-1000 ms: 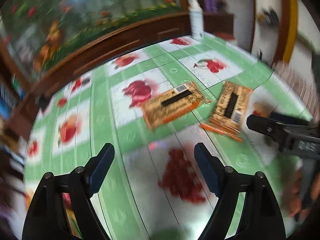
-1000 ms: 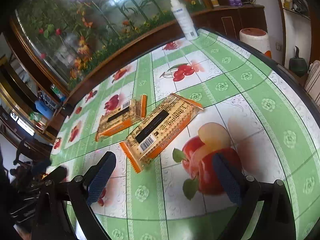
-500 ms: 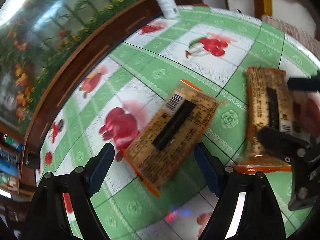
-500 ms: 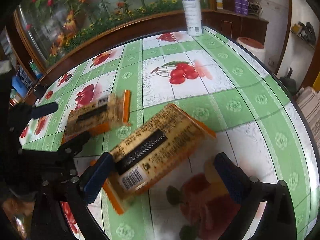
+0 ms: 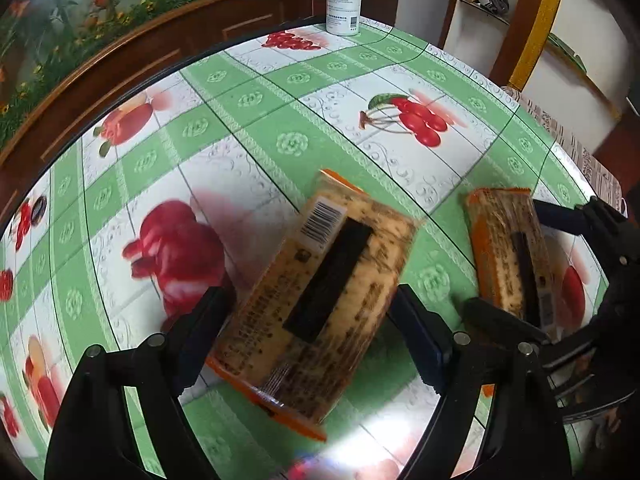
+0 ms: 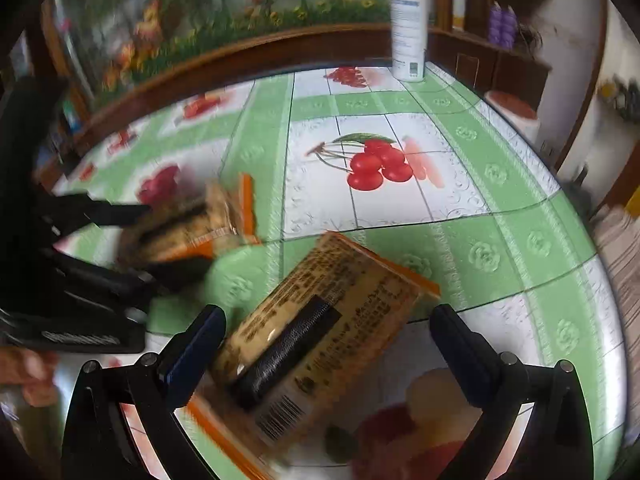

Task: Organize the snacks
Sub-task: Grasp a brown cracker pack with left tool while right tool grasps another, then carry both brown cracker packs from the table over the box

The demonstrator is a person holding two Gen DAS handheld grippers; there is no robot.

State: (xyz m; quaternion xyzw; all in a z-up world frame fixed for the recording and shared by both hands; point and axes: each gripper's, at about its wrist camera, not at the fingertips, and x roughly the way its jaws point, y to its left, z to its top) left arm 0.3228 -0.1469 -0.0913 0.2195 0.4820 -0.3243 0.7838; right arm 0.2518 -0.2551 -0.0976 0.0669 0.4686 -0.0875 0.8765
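Left wrist view: left gripper (image 5: 308, 332) is angled steeply down, jaws apart astride one snack pack (image 5: 320, 300) lying at frame centre on the worktop (image 5: 292, 144); no pad contact is seen. Right gripper (image 6: 328, 352) is spread wide over a second snack pack (image 6: 316, 344), lower centre. Likely risk: packs lie diagonal, so a corner pinch and slip or crushed contents could result.
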